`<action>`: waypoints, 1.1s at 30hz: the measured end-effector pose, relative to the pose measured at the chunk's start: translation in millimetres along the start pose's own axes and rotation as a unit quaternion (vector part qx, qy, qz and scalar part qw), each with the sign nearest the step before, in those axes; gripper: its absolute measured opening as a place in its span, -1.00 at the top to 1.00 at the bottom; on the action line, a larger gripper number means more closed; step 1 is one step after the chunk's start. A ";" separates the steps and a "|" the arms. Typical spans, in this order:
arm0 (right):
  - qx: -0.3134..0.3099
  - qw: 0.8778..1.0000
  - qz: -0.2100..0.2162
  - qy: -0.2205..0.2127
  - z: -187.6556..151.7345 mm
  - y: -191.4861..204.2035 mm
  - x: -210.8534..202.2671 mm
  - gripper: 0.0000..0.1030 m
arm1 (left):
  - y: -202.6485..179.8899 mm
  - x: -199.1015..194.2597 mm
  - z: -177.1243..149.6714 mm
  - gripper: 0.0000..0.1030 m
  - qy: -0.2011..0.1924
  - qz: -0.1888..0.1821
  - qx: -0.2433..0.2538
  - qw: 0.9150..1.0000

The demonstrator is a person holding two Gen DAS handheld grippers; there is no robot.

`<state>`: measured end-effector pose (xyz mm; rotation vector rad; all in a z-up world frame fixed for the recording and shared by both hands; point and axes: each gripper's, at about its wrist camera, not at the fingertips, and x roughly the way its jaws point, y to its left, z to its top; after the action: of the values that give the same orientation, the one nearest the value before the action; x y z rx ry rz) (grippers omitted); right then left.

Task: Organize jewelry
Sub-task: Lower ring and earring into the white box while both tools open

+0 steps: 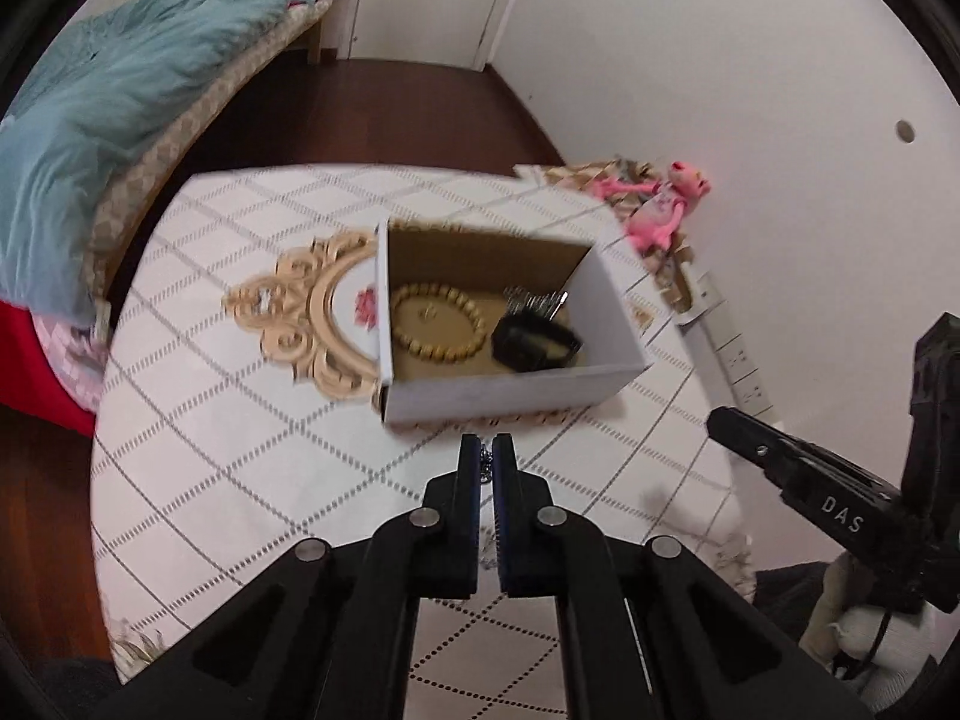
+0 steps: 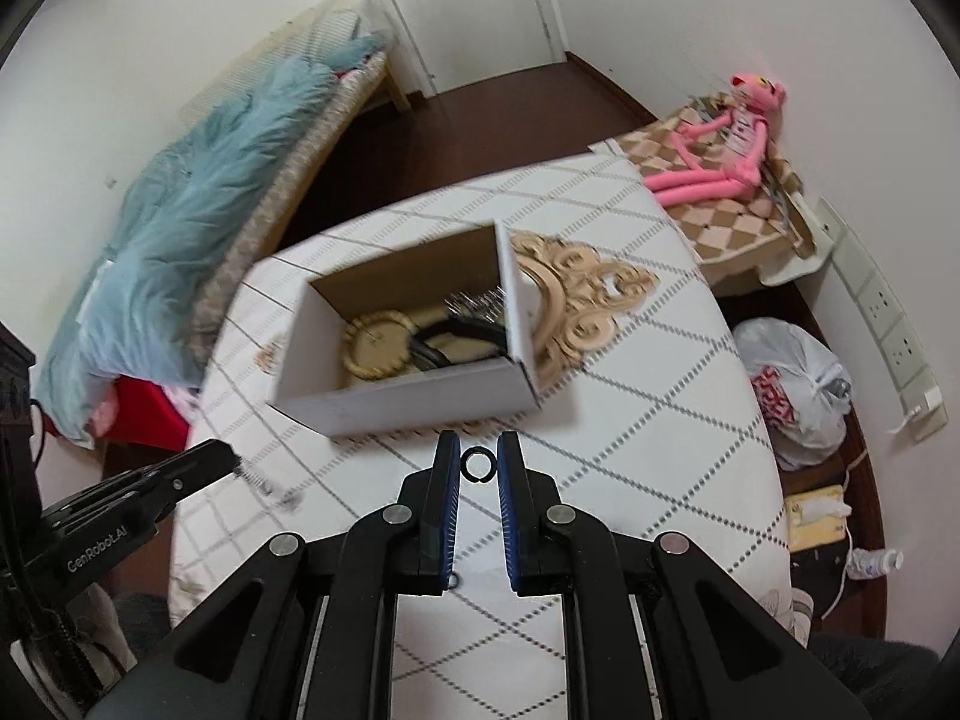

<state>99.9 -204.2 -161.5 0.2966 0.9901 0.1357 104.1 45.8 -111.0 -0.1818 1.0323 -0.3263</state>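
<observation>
My left gripper (image 1: 486, 441) is shut on a thin metal chain (image 1: 484, 463), lifted off the white quilted table (image 1: 240, 450). In the right wrist view the same chain (image 2: 259, 480) dangles from the left gripper's tip (image 2: 231, 457). My right gripper (image 2: 479, 444) is shut on a small black ring (image 2: 479, 462) held between its blue pads. Just beyond both grippers stands an open white cardboard box (image 1: 510, 402) (image 2: 408, 405). It holds a wooden bead bracelet (image 1: 435, 324), a black band (image 1: 534, 347) and a silvery piece (image 1: 537, 300). The right gripper (image 1: 720, 423) shows at the right edge of the left wrist view.
A gold ornate frame (image 1: 312, 312) (image 2: 576, 306) lies under the box's far side. A pink plush toy (image 2: 720, 150) sits on a checked cloth by the wall. A bed with a teal blanket (image 2: 198, 228) lies beyond the table. A plastic bag (image 2: 792, 396) is on the floor at right.
</observation>
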 end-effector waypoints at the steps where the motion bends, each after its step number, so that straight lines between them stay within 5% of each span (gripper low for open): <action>1: -0.002 1.000 0.004 -0.002 4.3 1.9 -3.1 0.75 | -2.0 -4.6 6.6 0.98 -0.004 -0.004 0.004 1.000; 8: -0.040 0.999 0.025 0.004 66.8 30.0 5.2 0.75 | -11.6 -12.2 63.3 0.98 -0.031 0.001 0.033 0.999; 14: -0.063 0.996 0.014 0.064 111.2 38.5 61.6 0.75 | 1.9 30.2 101.8 0.98 0.005 -0.002 0.023 1.000; 19: -0.054 0.992 0.014 0.117 123.2 33.9 100.7 0.75 | 15.9 62.6 112.5 0.97 0.043 -0.005 0.003 0.999; 26: -0.055 0.979 0.011 0.194 116.2 31.9 130.3 0.73 | 28.4 89.4 110.4 0.85 0.091 0.048 -0.025 0.994; 28: -0.057 0.979 0.003 0.196 115.9 32.1 131.7 0.65 | 28.8 89.2 109.7 0.69 0.088 0.059 -0.022 0.994; 29: -0.060 0.980 0.002 0.191 116.0 32.6 129.3 0.48 | 29.1 87.5 109.1 0.28 0.086 0.067 -0.021 0.994; 30: -0.059 0.980 0.001 0.189 116.8 32.7 127.0 0.22 | 29.7 85.6 108.0 -0.36 0.082 0.077 -0.021 0.993; 31: -0.058 0.981 0.000 0.186 118.1 32.7 125.5 0.03 | 30.6 83.1 107.6 -0.58 0.075 0.082 -0.023 0.994; 33: -0.060 0.982 -0.002 0.177 120.1 33.6 120.8 -0.02 | 33.4 76.5 105.2 -0.66 0.062 0.090 -0.028 0.994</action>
<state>267.1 -164.5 -186.5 0.1611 1.3291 0.2503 237.0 49.9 -130.0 -0.1176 1.1734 -0.1465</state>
